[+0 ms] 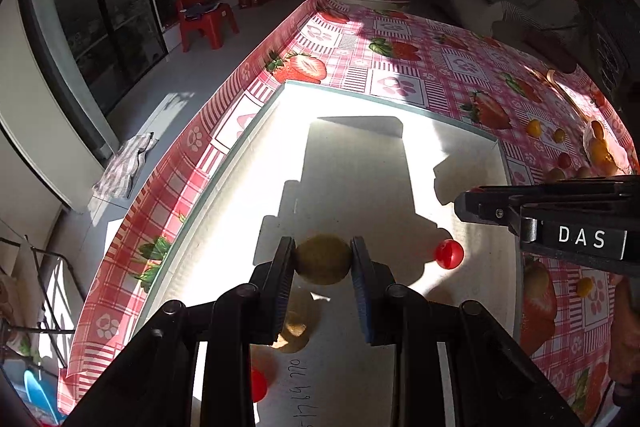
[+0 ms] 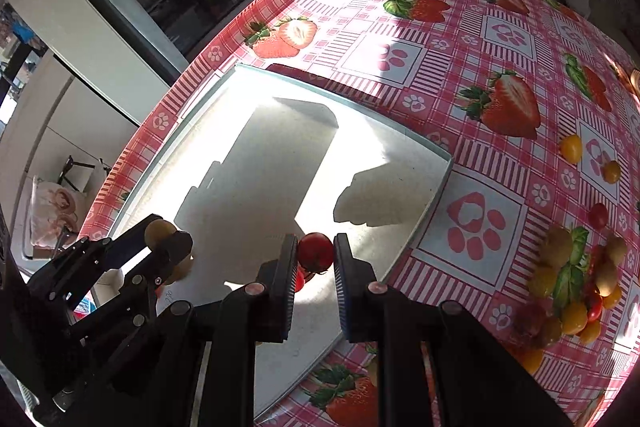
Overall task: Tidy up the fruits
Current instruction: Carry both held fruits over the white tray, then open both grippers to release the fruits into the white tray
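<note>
Jaws around kiwi (image 1: pixel 322 259) and tomato (image 2: pixel 316 251)

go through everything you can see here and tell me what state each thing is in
Left gripper: shut on a kiwi, above the tray.
Right gripper: shut on a red tomato, above the tray.
Fruit pile: loose on the tablecloth.

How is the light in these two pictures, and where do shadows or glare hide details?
Left wrist view: hard sunlight burns the white tray to glare; the left gripper, holding a kiwi, casts a sharp dark shadow on it; the room behind is dim. Right wrist view: same glare on the tray, the tomato in the right gripper is clear, and fisheye bends the tablecloth edges.
</note>
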{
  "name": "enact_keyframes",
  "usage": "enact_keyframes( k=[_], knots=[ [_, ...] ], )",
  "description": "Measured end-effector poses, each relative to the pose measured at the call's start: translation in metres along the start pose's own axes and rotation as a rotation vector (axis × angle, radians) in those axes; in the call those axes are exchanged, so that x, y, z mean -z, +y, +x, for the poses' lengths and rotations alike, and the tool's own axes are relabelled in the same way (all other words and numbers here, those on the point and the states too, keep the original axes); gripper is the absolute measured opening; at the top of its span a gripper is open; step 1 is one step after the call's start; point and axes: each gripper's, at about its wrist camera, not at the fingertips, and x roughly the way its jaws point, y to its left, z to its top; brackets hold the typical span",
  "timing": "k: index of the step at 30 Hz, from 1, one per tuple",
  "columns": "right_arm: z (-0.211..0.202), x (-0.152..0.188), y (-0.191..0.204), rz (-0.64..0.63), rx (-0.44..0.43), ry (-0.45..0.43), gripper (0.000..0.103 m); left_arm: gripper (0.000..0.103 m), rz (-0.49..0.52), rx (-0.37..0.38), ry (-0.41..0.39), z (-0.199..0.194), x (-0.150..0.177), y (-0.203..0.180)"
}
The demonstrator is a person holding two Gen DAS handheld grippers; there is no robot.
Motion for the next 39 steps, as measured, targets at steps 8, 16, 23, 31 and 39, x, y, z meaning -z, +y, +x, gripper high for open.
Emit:
enact_keyframes(
  k=[8, 16, 23, 31, 39],
  knots=[
    [0.021, -0.003, -0.002, -0.020, 0.025, 0.028, 0.020, 0.030, -0.001, -0.027, 0.030, 0.011, 0.000, 0.000],
    [0.028, -0.007, 0.009, -0.073, 0.063, 0.048, 0.024, 0.030, 0.002, -0.037, 0.023, 0.010, 0.000, 0.001],
    [0.011, -0.012, 0.011, -0.067, 0.070, -0.006, 0.068, 0.075, -0.004, -0.057, -0.013, 0.002, 0.002, 0.005],
    [-0.028, 0.002, -0.008, -0.014, 0.044, -0.087, 0.080, 0.081, 0.034, -0.043, -0.077, -0.024, 0.001, -0.008],
    [-0.060, 0.041, -0.054, 0.086, 0.049, -0.109, 0.080, 0.081, 0.103, 0.015, -0.113, -0.053, 0.005, -0.048]
  ],
)
